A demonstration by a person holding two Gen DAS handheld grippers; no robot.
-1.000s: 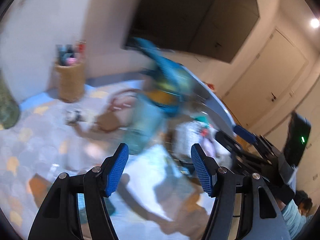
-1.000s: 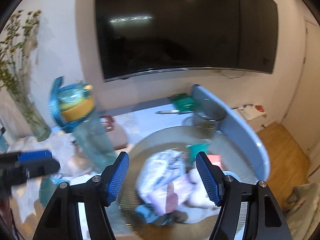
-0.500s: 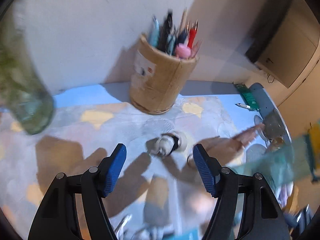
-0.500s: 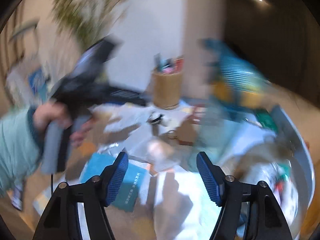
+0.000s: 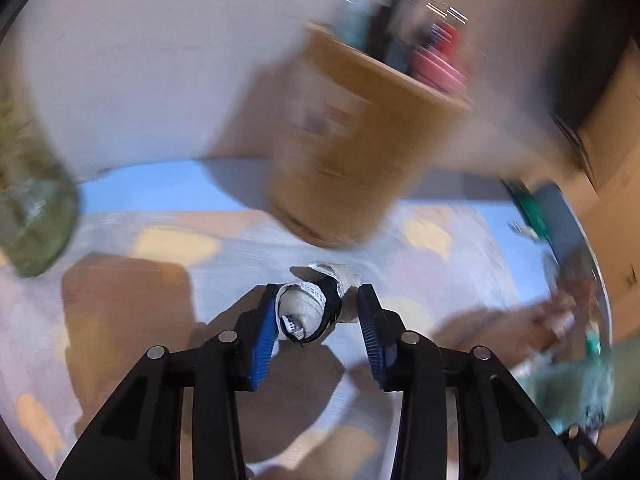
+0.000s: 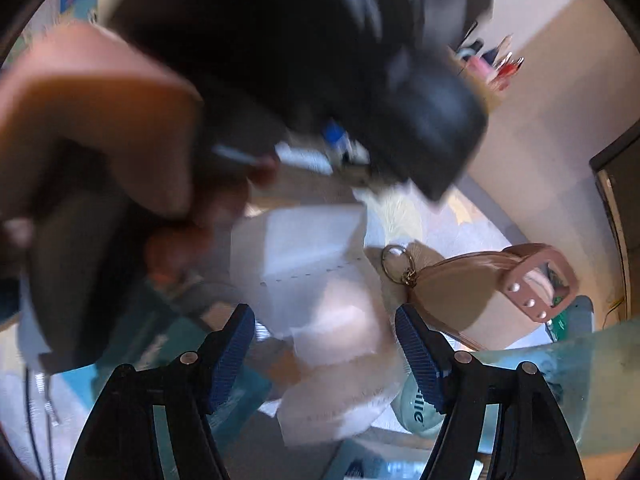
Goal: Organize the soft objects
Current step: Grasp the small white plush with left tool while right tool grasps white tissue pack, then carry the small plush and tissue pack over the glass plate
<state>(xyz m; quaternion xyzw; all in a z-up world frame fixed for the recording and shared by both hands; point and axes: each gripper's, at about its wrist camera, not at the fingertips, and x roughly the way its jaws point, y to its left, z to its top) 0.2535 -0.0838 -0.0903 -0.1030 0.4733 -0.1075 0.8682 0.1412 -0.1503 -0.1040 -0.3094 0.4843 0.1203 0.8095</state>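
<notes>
A small rolled cloth bundle (image 5: 308,308), beige with a black and white band, lies on the patterned table cover. My left gripper (image 5: 316,308) is down around it and its jaws are closing. The left pad (image 5: 264,332) is at the roll's side, and a thin gap shows at the right pad (image 5: 370,332). My right gripper (image 6: 324,320) hangs over a crumpled white tissue sheet (image 6: 320,276). Its jaws are wide and closing slightly, and the pads do not press on the tissue.
A brown pen cup (image 5: 352,160) stands just behind the roll, with a green glass vase (image 5: 32,216) at the left. In the right wrist view a hand (image 6: 100,120) with the other gripper fills the upper left. A pink strap with a key ring (image 6: 480,288) and a teal bottle (image 6: 580,380) lie right.
The left gripper has dropped closer to the rolled bundle and its jaws have narrowed around it. The right view has swung down and rolled toward the tissue and the other hand.
</notes>
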